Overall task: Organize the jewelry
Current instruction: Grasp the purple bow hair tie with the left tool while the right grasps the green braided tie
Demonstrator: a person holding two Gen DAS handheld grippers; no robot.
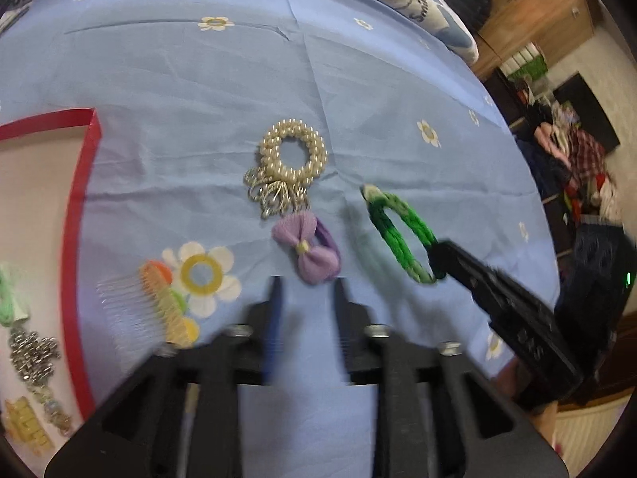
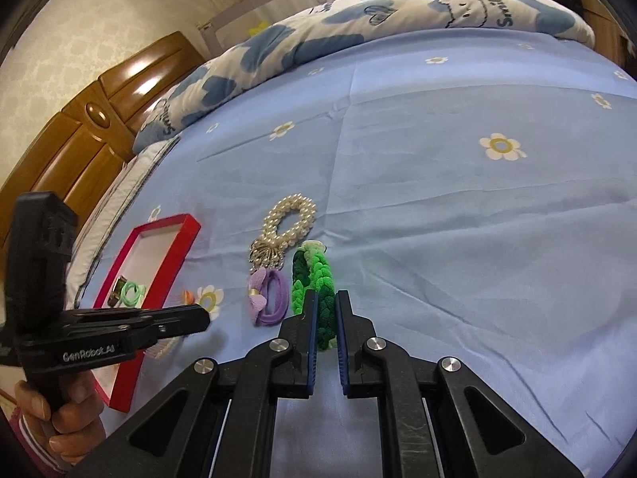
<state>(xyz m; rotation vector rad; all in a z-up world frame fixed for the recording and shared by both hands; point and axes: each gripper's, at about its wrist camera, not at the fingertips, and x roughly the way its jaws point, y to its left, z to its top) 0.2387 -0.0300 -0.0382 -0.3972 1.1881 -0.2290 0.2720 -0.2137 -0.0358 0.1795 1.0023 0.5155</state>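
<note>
While the right gripper clamps its jaws on the braided green fabric hair tie, lifted right of the red-rimmed cardboard tray, the pick-up looks done; the left gripper hangs parted, empty; carrying it over the tray's rim seems next.

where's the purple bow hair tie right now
The purple bow hair tie lies on the blue bedsheet, just below the pearl scrunchie and left of the green braided band held by the right gripper.
</note>
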